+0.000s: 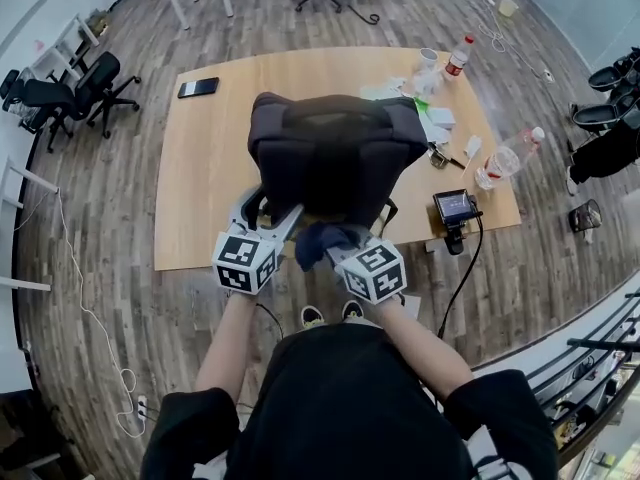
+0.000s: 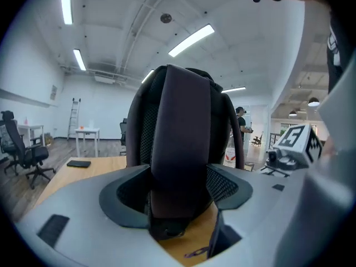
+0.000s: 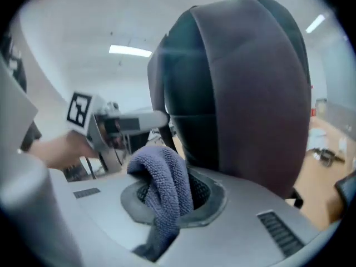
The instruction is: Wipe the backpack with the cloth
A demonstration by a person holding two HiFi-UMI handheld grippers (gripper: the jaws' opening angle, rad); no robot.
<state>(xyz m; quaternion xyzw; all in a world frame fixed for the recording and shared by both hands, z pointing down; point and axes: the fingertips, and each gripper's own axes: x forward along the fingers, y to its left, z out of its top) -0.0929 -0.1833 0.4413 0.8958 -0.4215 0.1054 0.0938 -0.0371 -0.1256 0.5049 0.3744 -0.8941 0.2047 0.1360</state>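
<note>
A dark backpack (image 1: 335, 148) stands upright on the wooden table (image 1: 200, 188). My left gripper (image 1: 283, 218) is at the pack's lower left, and in the left gripper view its jaws (image 2: 178, 196) stand open on either side of a broad dark strap (image 2: 181, 138) without pressing on it. My right gripper (image 1: 338, 252) is at the pack's lower front, shut on a blue-grey cloth (image 1: 322, 238). In the right gripper view the cloth (image 3: 164, 185) bunches out of the closed jaws (image 3: 172, 199), close beside the backpack (image 3: 250, 93). The cloth's far end is hidden.
On the table lie a black phone (image 1: 198, 87) at the far left, and a cup (image 1: 428, 63), two bottles (image 1: 508, 156) and papers at the right. A small screen on a stand (image 1: 455, 208) sits at the right front edge. An office chair (image 1: 75, 93) stands to the left.
</note>
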